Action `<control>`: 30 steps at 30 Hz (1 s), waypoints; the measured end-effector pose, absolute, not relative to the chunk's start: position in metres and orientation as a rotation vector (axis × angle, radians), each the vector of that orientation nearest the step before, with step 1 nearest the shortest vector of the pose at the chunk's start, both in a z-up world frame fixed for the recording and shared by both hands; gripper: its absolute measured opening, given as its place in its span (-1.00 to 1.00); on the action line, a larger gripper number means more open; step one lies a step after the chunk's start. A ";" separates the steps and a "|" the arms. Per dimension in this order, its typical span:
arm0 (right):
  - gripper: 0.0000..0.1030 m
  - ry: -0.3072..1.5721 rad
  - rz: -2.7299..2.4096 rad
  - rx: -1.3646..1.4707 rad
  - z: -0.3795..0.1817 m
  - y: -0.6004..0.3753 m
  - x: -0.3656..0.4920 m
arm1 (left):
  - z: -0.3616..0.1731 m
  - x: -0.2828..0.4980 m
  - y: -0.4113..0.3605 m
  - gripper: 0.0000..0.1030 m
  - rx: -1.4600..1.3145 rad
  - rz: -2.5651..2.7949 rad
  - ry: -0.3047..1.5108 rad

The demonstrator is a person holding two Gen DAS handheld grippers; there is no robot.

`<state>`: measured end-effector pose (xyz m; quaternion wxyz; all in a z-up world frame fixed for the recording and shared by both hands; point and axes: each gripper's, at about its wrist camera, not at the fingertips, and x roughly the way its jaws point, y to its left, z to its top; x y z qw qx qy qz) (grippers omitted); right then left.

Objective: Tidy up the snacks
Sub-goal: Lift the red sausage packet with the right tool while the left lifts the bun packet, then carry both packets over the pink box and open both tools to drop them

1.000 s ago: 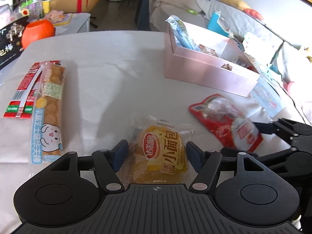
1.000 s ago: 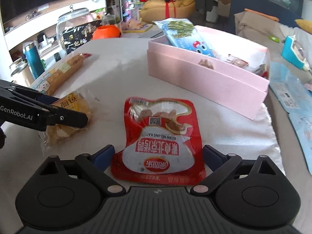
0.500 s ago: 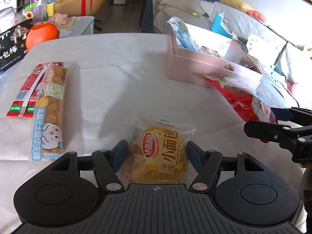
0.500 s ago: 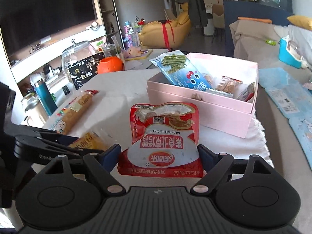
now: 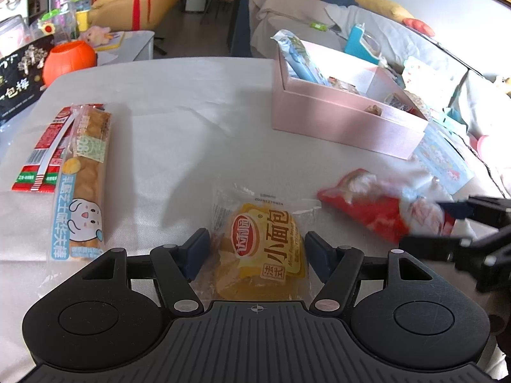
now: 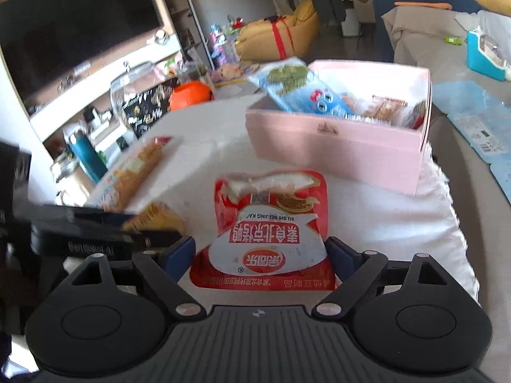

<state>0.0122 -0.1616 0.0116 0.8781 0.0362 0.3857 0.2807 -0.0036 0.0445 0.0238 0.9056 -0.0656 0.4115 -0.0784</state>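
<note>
A yellow bread packet lies on the white tablecloth, and my left gripper is shut on it, a blue pad against each side of its wrapper. A red snack packet sits between the pads of my right gripper. Those jaws are opening, the pads stand just off its edges, and its top curls over. In the left wrist view the red packet is blurred, low over the cloth at the right. The pink box stands beyond it with several snacks inside.
A long wafer-stick packet and a red striped packet lie at the left of the cloth. An orange pumpkin pot stands at the far left corner. Blue printed sheets lie right of the box, past the table edge.
Half a second ago the red packet was raised and tilted up near the pink box; now it is low over the cloth again and blurred. The left gripper and bread packet have not moved.
</note>
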 end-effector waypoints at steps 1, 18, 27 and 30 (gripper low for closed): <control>0.76 0.818 0.587 0.068 0.008 -0.162 0.012 | 0.023 -0.004 0.045 0.37 -0.135 -0.162 0.845; 0.97 0.783 0.524 -0.190 -0.012 -0.142 -0.024 | 0.020 -0.013 0.049 0.38 -0.141 -0.179 0.801; 0.99 0.883 0.521 -0.081 -0.002 -0.143 0.013 | 0.019 -0.014 0.048 0.38 -0.138 -0.171 0.794; 0.93 0.871 0.472 -0.088 -0.004 -0.132 0.028 | 0.019 -0.014 0.048 0.38 -0.134 -0.173 0.794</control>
